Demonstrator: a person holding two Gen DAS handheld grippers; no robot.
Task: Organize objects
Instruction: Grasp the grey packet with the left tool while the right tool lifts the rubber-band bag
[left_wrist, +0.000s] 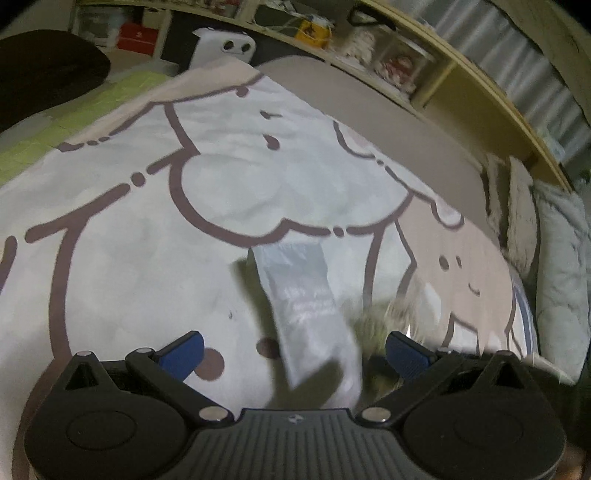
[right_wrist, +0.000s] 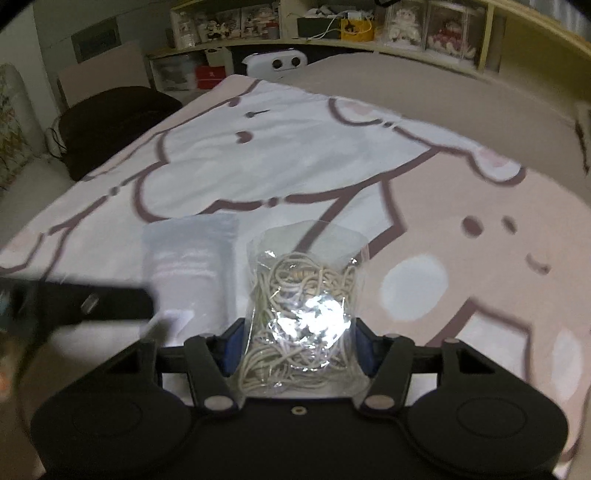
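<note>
Our right gripper (right_wrist: 297, 354), bottom centre, pinches the light, crinkly, slippery bag of cord (right_wrist: 303, 314) low; left gripper (left_wrist: 293, 350) gapes

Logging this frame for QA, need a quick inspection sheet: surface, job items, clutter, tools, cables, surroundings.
Surface: bed cover with a cartoon print, lying flat.
Job's things: clear bag of cord in the right tool; frosted plastic pouch in front of the left tool, blurred.
Clutter: nothing seen on the cover besides the bags.
Grippers: right tool shut on the clear bag of cord; left tool open, the pouch between its fingers but not clamped.
Cables: a white cable on the shelf; nothing seen on the bed.
Surroundings: shelf with doll display boxes, a dark chair beside the bed.
</note>
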